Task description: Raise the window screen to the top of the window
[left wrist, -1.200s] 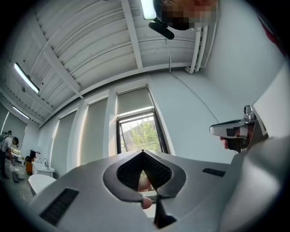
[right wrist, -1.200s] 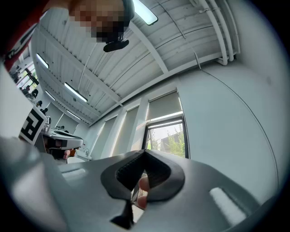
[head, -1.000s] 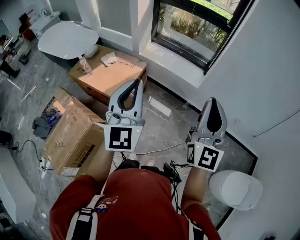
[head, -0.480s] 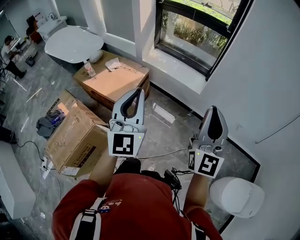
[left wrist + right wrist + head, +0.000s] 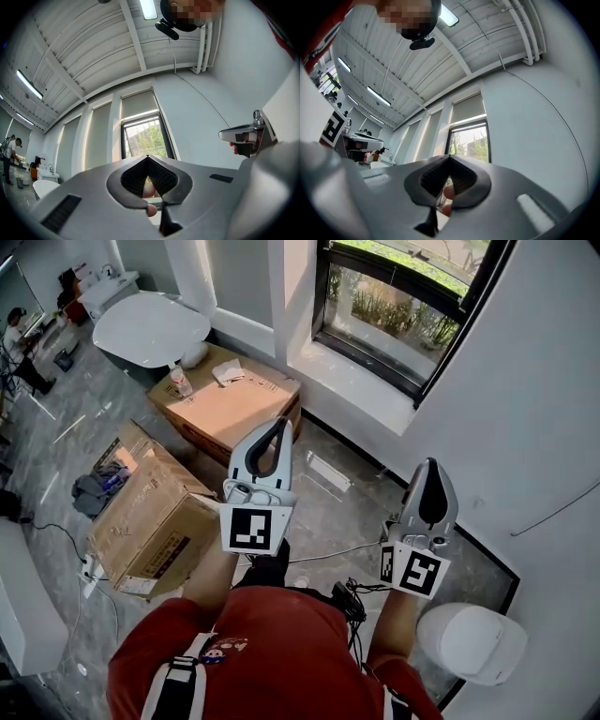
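The dark-framed window [image 5: 403,310] is set in the white wall ahead, above a white sill [image 5: 352,381]. In the left gripper view a grey screen [image 5: 137,104] covers the window's upper part, with green trees showing through the glass [image 5: 147,140] below it. The right gripper view shows the same screen [image 5: 468,108] over the glass [image 5: 471,140]. My left gripper [image 5: 280,421] is held up, short of the sill, its jaws shut and empty. My right gripper [image 5: 427,463] is beside it near the right wall, also shut and empty. Neither touches the window.
Two cardboard boxes [image 5: 225,399] [image 5: 150,512] stand on the floor to the left, with a white bathtub [image 5: 150,329] beyond them. A white toilet [image 5: 469,638] sits at the lower right. Cables [image 5: 319,554] lie on the floor by my feet. A person [image 5: 17,329] stands far left.
The head view has drifted slightly toward the window. The right gripper has shifted a little. Both stay shut and empty.
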`<state>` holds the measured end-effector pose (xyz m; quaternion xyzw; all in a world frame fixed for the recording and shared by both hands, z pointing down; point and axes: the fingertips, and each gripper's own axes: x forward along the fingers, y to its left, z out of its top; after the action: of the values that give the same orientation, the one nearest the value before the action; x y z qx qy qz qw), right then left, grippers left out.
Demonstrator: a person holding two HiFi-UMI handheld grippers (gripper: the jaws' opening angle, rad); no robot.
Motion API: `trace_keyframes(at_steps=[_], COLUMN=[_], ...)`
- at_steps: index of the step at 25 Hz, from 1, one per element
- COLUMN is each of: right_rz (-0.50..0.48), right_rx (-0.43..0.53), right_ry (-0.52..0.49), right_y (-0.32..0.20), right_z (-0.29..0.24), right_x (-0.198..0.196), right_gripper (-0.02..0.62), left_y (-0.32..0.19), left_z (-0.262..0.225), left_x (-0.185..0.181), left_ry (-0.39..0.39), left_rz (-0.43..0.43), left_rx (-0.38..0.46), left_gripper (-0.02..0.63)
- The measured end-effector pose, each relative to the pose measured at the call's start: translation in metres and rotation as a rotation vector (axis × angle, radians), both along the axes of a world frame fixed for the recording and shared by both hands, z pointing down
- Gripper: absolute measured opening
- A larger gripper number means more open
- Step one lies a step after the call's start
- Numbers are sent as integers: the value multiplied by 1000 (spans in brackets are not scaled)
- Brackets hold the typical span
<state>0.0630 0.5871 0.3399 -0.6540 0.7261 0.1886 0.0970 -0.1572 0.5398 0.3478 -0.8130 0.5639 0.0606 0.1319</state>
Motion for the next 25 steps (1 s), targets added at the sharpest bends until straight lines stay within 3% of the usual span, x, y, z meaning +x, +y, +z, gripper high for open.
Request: trace_keyframes(at_steps=[11, 25], right_rz=[8, 65], right_rx=[-17, -75], right_ry=[34, 43], right_y=[-74, -218], right_z=[9, 13], right_x=[-9, -34], right_gripper=[9, 9], left_y=[-73, -224], left_z=[11, 17], left_x=[-6, -30], left_ry=[18, 20], left_rz=[8, 58], left_rx=[-5, -37], left_gripper=[5, 5])
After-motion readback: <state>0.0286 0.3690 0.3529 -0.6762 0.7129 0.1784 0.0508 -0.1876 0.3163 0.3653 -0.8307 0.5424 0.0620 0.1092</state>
